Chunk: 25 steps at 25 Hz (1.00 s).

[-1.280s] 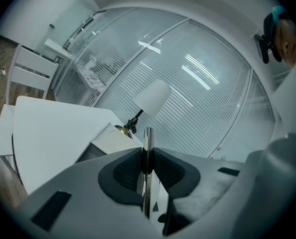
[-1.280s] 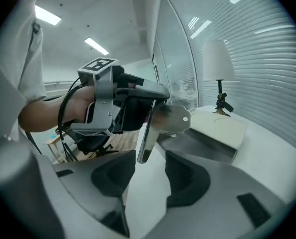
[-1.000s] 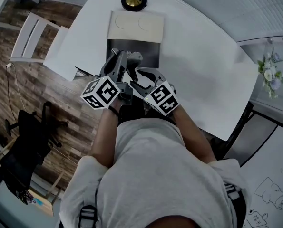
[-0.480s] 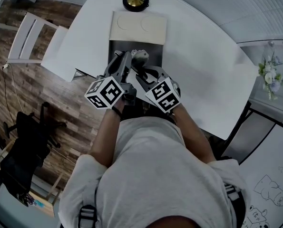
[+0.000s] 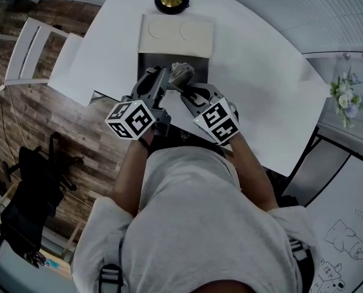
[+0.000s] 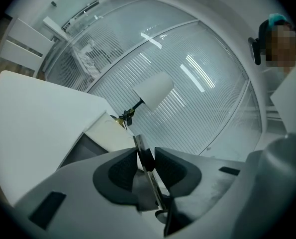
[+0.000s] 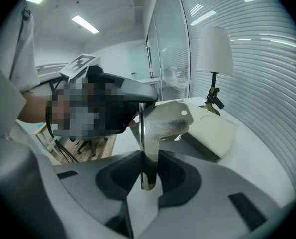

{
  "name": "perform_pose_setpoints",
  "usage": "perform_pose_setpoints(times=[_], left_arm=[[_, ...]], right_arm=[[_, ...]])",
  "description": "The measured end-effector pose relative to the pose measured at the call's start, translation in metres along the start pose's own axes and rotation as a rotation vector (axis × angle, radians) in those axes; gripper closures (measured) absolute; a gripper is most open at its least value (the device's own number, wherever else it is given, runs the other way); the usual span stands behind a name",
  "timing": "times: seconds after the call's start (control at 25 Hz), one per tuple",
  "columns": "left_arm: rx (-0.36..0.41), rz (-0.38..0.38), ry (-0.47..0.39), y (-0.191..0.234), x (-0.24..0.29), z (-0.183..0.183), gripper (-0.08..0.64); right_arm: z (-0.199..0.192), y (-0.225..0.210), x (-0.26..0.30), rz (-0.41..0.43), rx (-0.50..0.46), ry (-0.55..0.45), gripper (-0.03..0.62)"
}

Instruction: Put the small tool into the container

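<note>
The small tool (image 5: 182, 73) is a flat silver metal piece with a hole. It hangs over the grey open container (image 5: 198, 66) in the middle of the white table. My left gripper (image 5: 163, 80) is shut on the tool's thin blade (image 6: 144, 156). My right gripper (image 5: 185, 90) has just been closing and now pinches the tool's lower edge (image 7: 147, 163) between its pads. In the right gripper view the tool's plate (image 7: 168, 122) stands upright above the jaws, with the left gripper (image 7: 125, 91) beside it.
The container's cream lid (image 5: 176, 34) lies on the table just beyond it. Behind that stands a lamp with a brass base (image 5: 172, 0) and a white shade (image 7: 215, 49). A white chair (image 5: 32, 47) is at the table's left, over wooden floor.
Both grippers have shifted a little farther over the grey container. The right gripper's jaws have closed around the tool that the left gripper holds.
</note>
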<state>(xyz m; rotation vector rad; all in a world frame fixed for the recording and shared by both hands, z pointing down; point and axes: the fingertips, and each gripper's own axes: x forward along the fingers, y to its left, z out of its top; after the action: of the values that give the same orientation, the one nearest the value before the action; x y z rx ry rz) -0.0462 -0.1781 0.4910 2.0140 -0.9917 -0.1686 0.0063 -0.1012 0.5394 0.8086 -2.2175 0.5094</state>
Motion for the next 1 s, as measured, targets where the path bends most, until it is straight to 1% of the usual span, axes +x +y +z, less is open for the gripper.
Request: perform_pose_setpoints(times=[0.28, 0.36, 0.52, 0.64, 0.76, 0.84, 0.92, 1.0], left_arm=[[0.011, -0.031, 0.065, 0.006, -0.002, -0.004, 0.456], [0.015, -0.038, 0.073, 0.006, -0.002, -0.004, 0.454], [0.002, -0.055, 0.042, 0.008, -0.007, 0.006, 0.454], [0.02, -0.048, 0.017, 0.013, -0.013, 0.016, 0.454], [0.064, -0.02, 0.002, 0.022, -0.02, 0.026, 0.456], [0.116, 0.031, 0.0, 0.034, -0.028, 0.031, 0.459], [0.199, 0.112, 0.022, 0.049, -0.035, 0.03, 0.526], [0.292, 0.176, 0.052, 0.06, -0.042, 0.028, 0.535]], right_arm=[[-0.003, -0.002, 0.001, 0.006, -0.071, 0.037, 0.482], [-0.003, -0.003, 0.001, 0.0, -0.076, 0.043, 0.482], [-0.006, -0.006, -0.003, -0.023, -0.058, 0.052, 0.482], [-0.009, -0.01, -0.005, -0.047, -0.08, 0.073, 0.482], [-0.012, -0.014, -0.008, -0.065, -0.095, 0.091, 0.482], [-0.013, -0.016, -0.01, -0.069, -0.1, 0.104, 0.482], [-0.015, -0.016, -0.01, -0.068, -0.104, 0.134, 0.482], [-0.019, -0.016, -0.008, -0.061, -0.103, 0.173, 0.482]])
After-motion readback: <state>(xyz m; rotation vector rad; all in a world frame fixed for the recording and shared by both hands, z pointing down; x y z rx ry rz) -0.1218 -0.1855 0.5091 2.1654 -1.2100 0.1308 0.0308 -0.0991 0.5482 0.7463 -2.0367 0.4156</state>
